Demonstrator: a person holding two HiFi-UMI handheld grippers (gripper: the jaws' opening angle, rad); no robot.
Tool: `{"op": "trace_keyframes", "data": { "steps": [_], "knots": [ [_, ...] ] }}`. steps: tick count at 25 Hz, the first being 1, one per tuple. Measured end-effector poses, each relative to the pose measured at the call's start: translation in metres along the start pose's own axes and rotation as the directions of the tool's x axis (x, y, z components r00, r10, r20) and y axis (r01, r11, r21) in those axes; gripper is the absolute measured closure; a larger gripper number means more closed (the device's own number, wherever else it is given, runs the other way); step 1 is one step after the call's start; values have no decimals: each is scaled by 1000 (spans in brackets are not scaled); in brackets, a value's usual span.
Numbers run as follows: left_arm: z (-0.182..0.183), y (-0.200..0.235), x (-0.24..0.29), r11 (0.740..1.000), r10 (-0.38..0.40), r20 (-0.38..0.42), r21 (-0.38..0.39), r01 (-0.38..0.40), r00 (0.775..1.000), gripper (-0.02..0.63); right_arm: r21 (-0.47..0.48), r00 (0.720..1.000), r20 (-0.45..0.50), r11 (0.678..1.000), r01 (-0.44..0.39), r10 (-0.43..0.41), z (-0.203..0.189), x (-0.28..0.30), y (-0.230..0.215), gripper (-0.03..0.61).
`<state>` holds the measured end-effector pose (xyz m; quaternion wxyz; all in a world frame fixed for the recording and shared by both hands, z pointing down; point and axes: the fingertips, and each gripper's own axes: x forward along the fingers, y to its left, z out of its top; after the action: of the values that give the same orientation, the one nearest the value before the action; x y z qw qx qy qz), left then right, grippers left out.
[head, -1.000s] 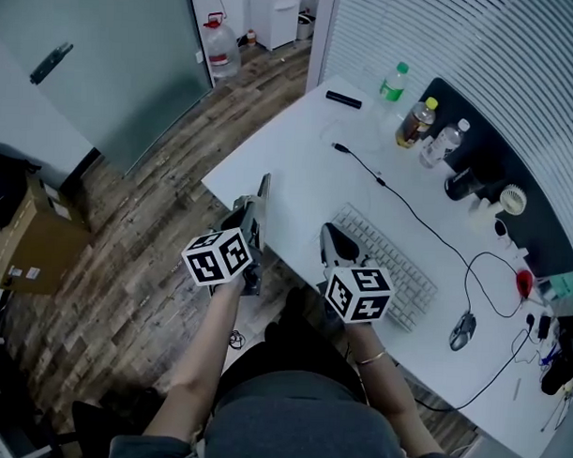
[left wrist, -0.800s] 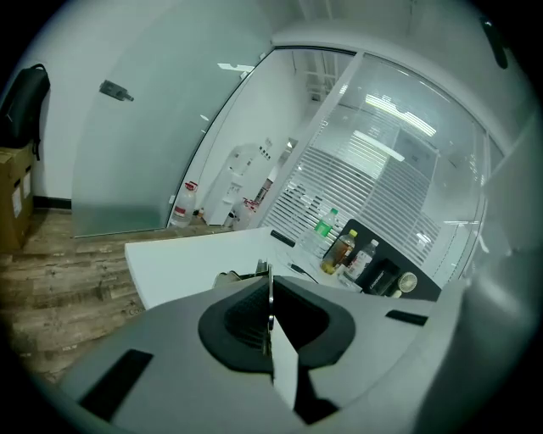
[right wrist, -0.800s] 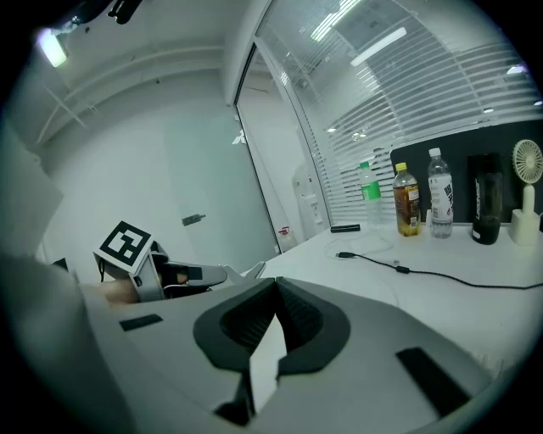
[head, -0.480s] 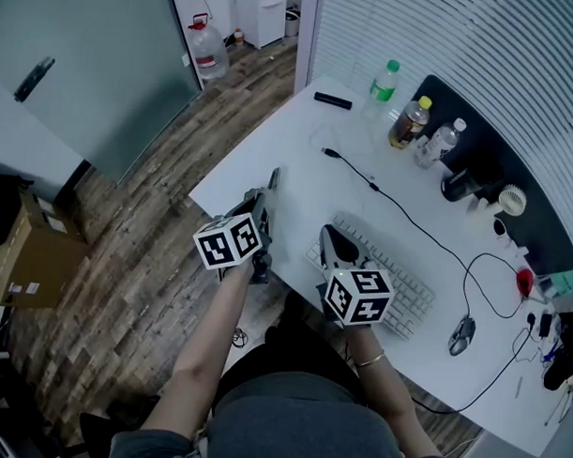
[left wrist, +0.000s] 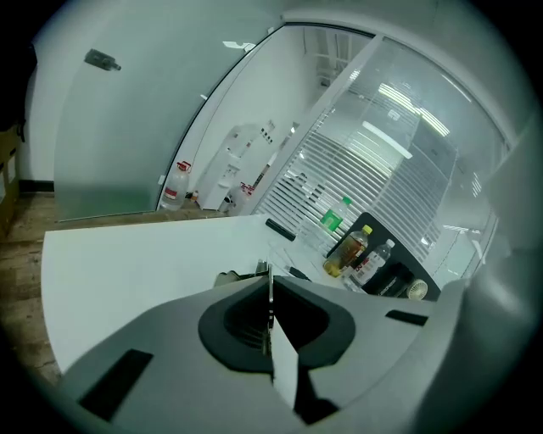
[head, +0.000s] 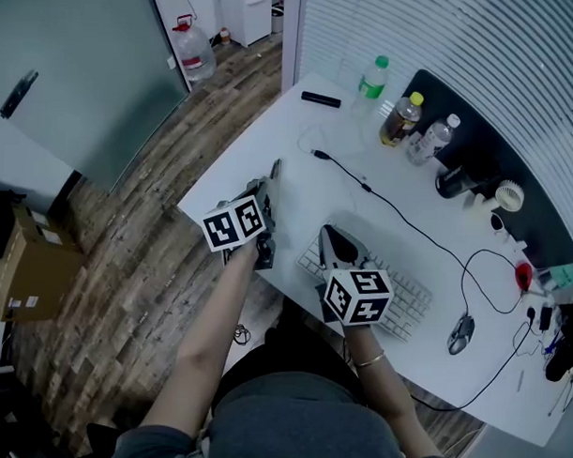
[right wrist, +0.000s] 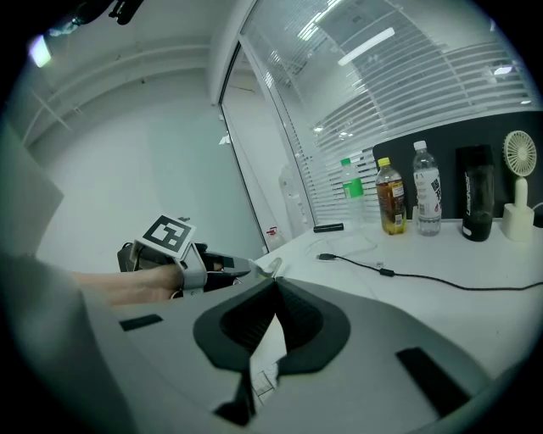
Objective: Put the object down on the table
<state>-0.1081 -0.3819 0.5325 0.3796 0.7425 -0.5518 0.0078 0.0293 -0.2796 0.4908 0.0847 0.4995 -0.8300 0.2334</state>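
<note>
Left gripper (head: 266,191) has its jaws clamped on a thin flat object (head: 274,168). It pokes out edge-on toward the top of the head view, over the table's (head: 299,139) left corner. Right gripper (head: 335,244) is closed, empty, above the keyboard (head: 408,301). Drop looks like straight down.

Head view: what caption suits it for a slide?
Seated person at a white desk: left claw pinches a thin silvery piece, right claw hovers above the keyboard.
</note>
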Motion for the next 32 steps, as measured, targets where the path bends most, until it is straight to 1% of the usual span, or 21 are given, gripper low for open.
{"op": "trace_keyframes", "data": {
  "steps": [6, 10, 17, 22, 32],
  "knots": [
    [0, 0, 21, 1000, 1, -33, -5, -1, 999, 589, 12, 1000, 0, 1000, 4, -4, 1, 4, -4, 574],
    [0, 6, 30, 999, 2, -49, -33, -3, 999, 589, 17, 1000, -3, 1000, 1, -1, 1, 6, -6, 574],
    [-2, 15, 38, 998, 3, -63, -59, -7, 998, 589, 24, 1000, -15, 1000, -7, 7, -3, 10, -7, 574],
    [3, 18, 41, 999, 12, -66, -39, -14, 998, 589, 25, 1000, -22, 1000, -9, 9, -4, 12, -7, 574],
    [4, 27, 44, 998, 48, -81, 32, -46, 996, 581, 23, 999, -32, 1000, -6, 6, -6, 12, -10, 574]
  ]
}}
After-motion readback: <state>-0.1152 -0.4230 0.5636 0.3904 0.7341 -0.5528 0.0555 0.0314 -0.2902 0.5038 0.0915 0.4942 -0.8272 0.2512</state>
